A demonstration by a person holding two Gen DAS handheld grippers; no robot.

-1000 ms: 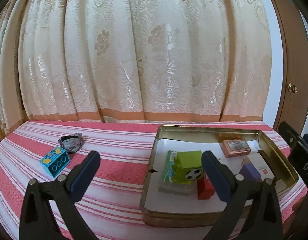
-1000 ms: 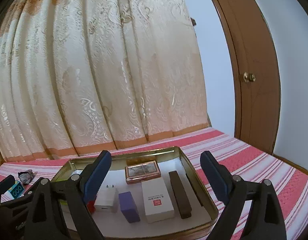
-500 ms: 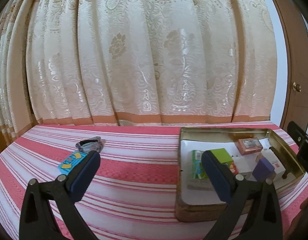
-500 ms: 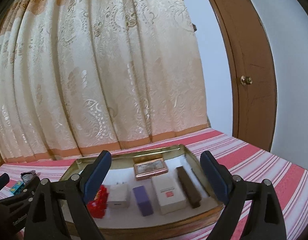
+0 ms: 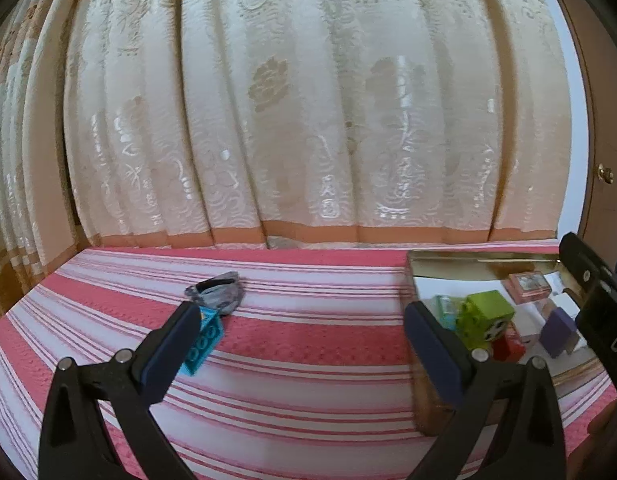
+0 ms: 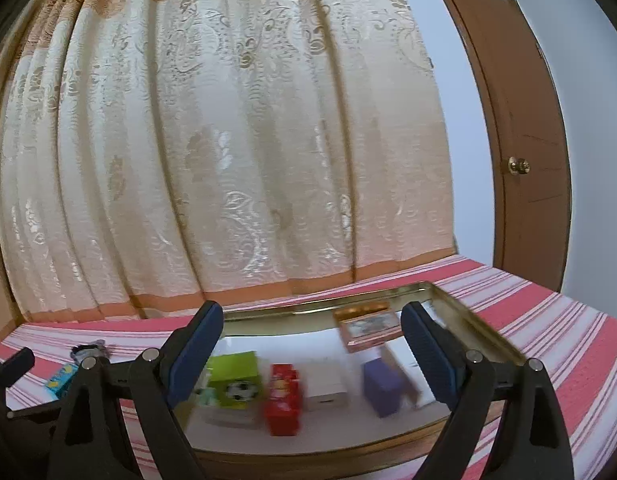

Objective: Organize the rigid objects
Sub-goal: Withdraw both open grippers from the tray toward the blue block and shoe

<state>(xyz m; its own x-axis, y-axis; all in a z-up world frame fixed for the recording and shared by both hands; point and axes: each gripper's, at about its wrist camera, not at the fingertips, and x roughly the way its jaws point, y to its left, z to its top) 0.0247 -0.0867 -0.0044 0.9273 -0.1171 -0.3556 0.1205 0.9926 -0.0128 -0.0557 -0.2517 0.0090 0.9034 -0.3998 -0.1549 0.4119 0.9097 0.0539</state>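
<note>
A gold metal tray (image 6: 460, 312) on the red striped cloth holds a green block with a football print (image 6: 236, 378), a red block (image 6: 283, 398), a white box (image 6: 326, 384), a purple block (image 6: 382, 388) and a pink framed box (image 6: 368, 326). The tray also shows at the right of the left wrist view (image 5: 468, 260). A blue brick (image 5: 202, 342) and a grey crumpled object (image 5: 218, 294) lie on the cloth left of the tray. My left gripper (image 5: 300, 340) is open and empty, with its left finger over the blue brick. My right gripper (image 6: 308, 348) is open and empty above the tray.
A cream patterned curtain (image 5: 308, 120) hangs behind the table. A brown door with a brass knob (image 6: 518, 166) stands at the right. The striped cloth (image 5: 308, 344) spreads between the blue brick and the tray.
My left gripper has swung left, away from the tray and toward the blue brick. My right gripper has shifted left over the tray and sits lower, so more blocks show.
</note>
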